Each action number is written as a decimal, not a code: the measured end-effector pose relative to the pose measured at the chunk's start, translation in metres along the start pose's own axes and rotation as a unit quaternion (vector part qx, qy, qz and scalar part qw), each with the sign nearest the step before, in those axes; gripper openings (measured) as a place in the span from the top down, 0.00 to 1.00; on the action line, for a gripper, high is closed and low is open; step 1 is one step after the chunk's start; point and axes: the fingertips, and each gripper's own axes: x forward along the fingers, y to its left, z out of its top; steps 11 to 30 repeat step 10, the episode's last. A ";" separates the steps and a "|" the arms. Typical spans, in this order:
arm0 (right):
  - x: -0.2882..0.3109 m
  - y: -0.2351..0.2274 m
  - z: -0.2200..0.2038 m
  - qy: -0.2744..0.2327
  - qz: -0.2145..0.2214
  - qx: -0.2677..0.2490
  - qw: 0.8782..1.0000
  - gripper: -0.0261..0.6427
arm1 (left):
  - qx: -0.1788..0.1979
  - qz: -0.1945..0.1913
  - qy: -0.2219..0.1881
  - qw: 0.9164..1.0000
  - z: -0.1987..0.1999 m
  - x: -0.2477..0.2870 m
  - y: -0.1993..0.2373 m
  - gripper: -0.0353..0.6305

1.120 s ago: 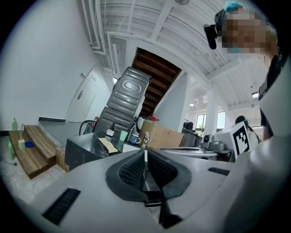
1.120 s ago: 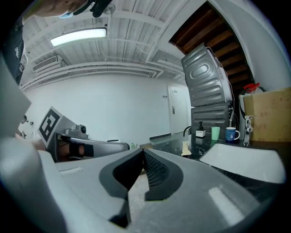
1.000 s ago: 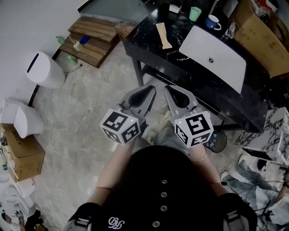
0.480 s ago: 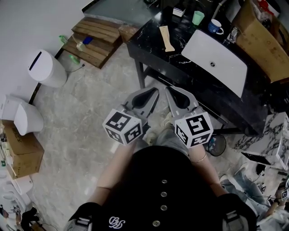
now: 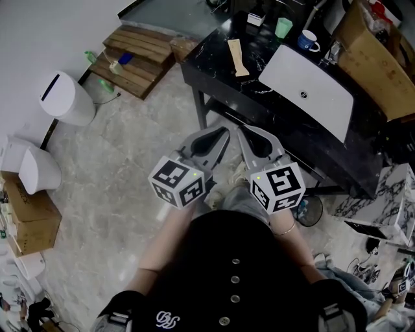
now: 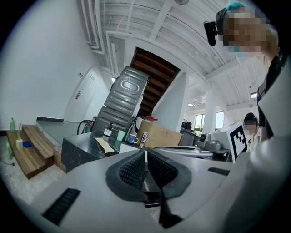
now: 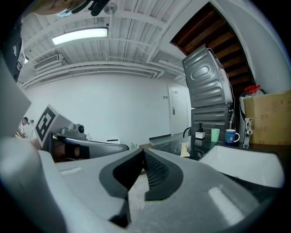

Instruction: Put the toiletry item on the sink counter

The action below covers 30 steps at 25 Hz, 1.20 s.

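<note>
Both grippers are held side by side in front of the person, above the floor and short of the black sink counter (image 5: 214, 61). My left gripper (image 5: 220, 132) is shut with nothing between its pads, and so is my right gripper (image 5: 243, 130). In the left gripper view the left gripper (image 6: 145, 157) points toward the counter (image 6: 75, 148). A flat beige item (image 5: 237, 57) lies on the counter's left part. Two green bottles (image 5: 90, 57) and a blue-capped one (image 5: 118, 61) lie on a wooden pallet (image 5: 133, 55) at the far left.
A white sink basin (image 5: 311, 84) fills the counter's right part. A green cup (image 5: 283, 27), a blue mug (image 5: 307, 39) and a soap dispenser (image 5: 254, 18) stand behind it. A white bin (image 5: 65, 98) and cardboard boxes (image 5: 29, 224) sit on the left. A cardboard box (image 5: 376, 58) stands at the right.
Both grippers stay shut and side by side. The head view has shifted slightly and the grippers sit a touch lower in it.
</note>
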 end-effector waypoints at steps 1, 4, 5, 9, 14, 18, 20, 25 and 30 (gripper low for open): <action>0.000 0.000 0.000 0.000 0.000 0.000 1.000 0.95 | 0.000 0.000 0.000 1.000 0.000 0.001 0.000 0.91; -0.001 -0.001 0.001 -0.002 -0.001 0.000 1.000 0.95 | 0.000 -0.001 0.001 1.000 0.000 0.002 -0.001 0.91; -0.001 -0.002 0.002 -0.002 -0.001 -0.001 1.000 0.95 | 0.000 -0.001 0.002 1.000 -0.001 0.002 -0.001 0.91; 0.000 -0.001 -0.001 0.004 -0.001 -0.010 1.000 0.95 | -0.001 -0.004 0.006 1.000 -0.004 0.003 -0.003 0.91; 0.000 -0.001 -0.002 0.006 -0.001 -0.013 1.000 0.95 | -0.002 -0.004 0.007 1.000 -0.005 0.004 -0.003 0.91; 0.000 -0.001 -0.002 0.006 -0.001 -0.013 1.000 0.95 | -0.002 -0.004 0.007 1.000 -0.005 0.004 -0.003 0.91; 0.000 -0.001 -0.002 0.006 -0.001 -0.013 1.000 0.95 | -0.002 -0.004 0.007 1.000 -0.005 0.004 -0.003 0.91; 0.000 -0.001 -0.002 0.006 -0.001 -0.013 1.000 0.95 | -0.002 -0.004 0.007 1.000 -0.005 0.004 -0.003 0.91; 0.000 -0.001 -0.002 0.006 -0.001 -0.013 1.000 0.95 | -0.002 -0.004 0.007 1.000 -0.005 0.004 -0.003 0.91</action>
